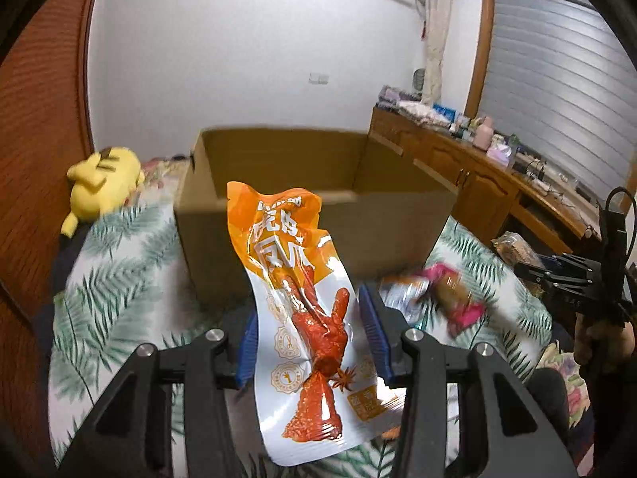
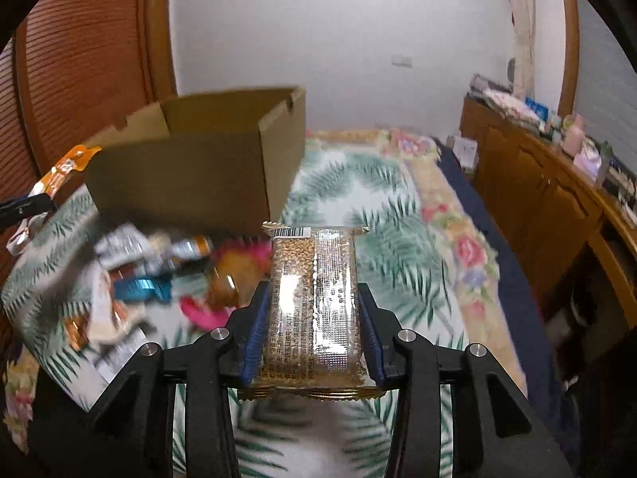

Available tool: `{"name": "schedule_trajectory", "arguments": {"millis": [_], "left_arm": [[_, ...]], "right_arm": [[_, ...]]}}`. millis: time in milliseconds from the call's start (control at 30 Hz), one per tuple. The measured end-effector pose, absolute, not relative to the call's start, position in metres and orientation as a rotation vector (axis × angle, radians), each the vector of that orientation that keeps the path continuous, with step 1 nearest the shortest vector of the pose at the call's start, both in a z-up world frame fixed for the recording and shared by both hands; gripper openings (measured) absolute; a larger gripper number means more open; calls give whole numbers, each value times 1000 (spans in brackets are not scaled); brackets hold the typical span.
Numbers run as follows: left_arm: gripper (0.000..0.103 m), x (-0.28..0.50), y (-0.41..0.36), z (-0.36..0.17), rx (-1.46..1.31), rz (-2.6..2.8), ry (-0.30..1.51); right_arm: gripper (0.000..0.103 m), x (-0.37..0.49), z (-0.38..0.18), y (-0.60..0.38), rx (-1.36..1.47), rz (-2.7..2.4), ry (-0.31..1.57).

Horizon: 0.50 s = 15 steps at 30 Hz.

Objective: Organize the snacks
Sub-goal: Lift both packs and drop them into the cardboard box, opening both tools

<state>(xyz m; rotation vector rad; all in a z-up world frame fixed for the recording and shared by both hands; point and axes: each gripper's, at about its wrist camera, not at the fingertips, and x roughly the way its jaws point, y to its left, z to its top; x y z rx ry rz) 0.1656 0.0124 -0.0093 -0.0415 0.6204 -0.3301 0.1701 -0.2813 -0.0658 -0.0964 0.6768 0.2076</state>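
Note:
My left gripper [image 1: 308, 310] is shut on an orange and white chicken-feet snack pack [image 1: 306, 318], which stands upright between the blue pads. Just beyond it is an open cardboard box [image 1: 398, 231] on the bed. My right gripper [image 2: 311, 290] is shut on a clear pack of golden grain snack [image 2: 314, 302], lifted above the bedspread. The same box [image 2: 191, 183] sits ahead and to its left. A blurred pile of loose snacks [image 2: 159, 275] lies in front of the box. The right gripper [image 1: 557, 275] also shows at the right edge of the left wrist view. The orange pack [image 2: 67, 167] shows at the far left of the right wrist view.
A palm-leaf and floral bedspread [image 2: 378, 219] covers the bed. A yellow plush toy [image 1: 103, 183] lies left of the box. A wooden dresser [image 2: 537, 183] crowded with small items lines the right side. A wooden slatted door [image 2: 79, 59] stands behind the box.

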Motion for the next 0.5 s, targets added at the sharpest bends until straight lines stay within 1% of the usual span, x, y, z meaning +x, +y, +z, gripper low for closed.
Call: {"name": "schedule_trajectory", "arguments": {"millis": [100,300,500], "left_arm": [[45,178,12,12,-33,-347,581],[45,217,10,35,-12,-359,549],[45,259,11,36,5,-353,571]], "right_arm": [[41,180,-42,-268,-110,236,624],[41,209,-5,-233,-121,309,545],[41,249,9,-197,-119,402,521]]}}
